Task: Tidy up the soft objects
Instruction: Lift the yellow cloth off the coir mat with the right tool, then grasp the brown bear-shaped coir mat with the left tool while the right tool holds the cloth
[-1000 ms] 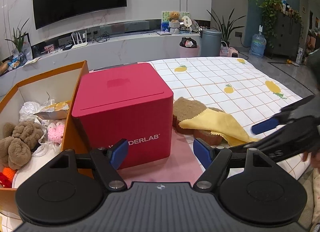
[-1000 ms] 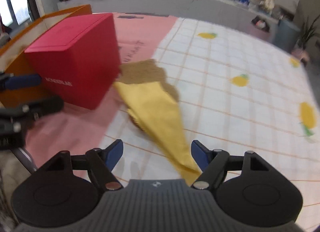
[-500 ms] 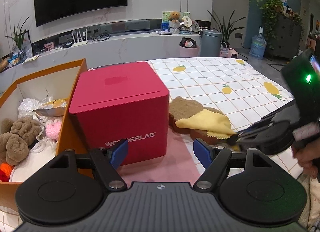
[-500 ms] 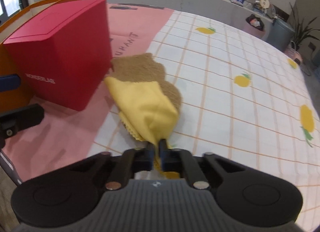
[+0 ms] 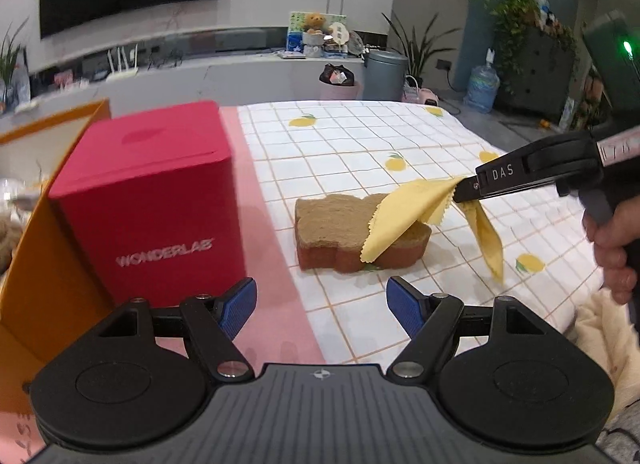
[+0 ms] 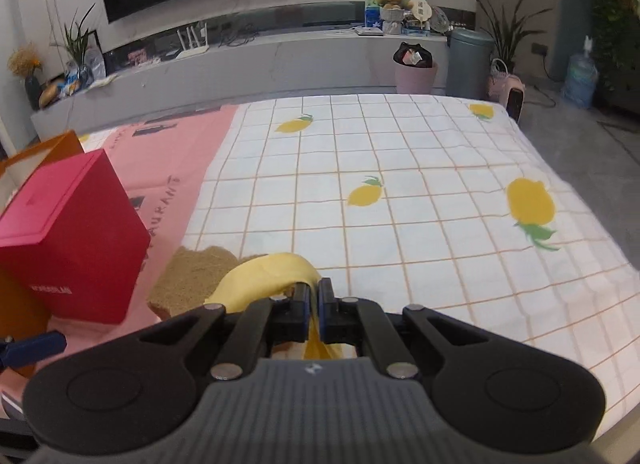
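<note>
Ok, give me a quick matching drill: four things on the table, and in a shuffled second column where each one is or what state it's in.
Things:
1. yellow cloth
2. brown sponge
3. red box
4. left hand-held gripper

States:
A. open, holding nothing
B. lying on the lemon-print cover
C. pinched in the right hand-held gripper
D. standing against the orange box

Pairs: 1-C, 2-B, 3-D, 4-A

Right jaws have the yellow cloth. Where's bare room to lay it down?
Bare: the checked lemon tablecloth, right of and beyond the toast-shaped plush. A pink strip lies free between plush and red box. Crowded: left, where red box meets orange box.
</note>
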Available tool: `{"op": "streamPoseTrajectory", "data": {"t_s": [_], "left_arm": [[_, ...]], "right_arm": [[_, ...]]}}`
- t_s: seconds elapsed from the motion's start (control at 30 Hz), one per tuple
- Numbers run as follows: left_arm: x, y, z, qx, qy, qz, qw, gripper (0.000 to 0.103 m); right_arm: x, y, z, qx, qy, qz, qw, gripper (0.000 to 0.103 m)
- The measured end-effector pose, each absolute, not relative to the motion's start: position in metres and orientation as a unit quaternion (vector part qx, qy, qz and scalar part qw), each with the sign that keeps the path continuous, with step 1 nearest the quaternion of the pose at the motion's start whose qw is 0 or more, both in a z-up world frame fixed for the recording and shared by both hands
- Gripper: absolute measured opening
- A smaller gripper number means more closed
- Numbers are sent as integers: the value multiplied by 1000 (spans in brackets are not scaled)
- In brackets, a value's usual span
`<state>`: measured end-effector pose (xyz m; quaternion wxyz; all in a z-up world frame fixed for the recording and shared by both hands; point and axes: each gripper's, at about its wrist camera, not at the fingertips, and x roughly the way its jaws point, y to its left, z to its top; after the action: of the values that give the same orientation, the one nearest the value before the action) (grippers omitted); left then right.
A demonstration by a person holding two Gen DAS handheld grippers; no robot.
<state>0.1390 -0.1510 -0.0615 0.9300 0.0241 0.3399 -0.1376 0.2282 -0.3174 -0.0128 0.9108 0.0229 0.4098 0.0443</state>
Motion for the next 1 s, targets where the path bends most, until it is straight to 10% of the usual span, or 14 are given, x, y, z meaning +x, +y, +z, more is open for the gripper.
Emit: {"op": "streamPoseTrajectory", "data": {"t_s": [0.37, 1.0], "left_arm": [[132, -174, -62, 96, 321, -150, 930, 87], [204, -229, -64, 243, 371, -300, 845, 91]], "right_arm": [[176, -347, 50, 97, 226, -5, 969, 1], [188, -359, 25, 131, 305, -17, 943, 1]]}}
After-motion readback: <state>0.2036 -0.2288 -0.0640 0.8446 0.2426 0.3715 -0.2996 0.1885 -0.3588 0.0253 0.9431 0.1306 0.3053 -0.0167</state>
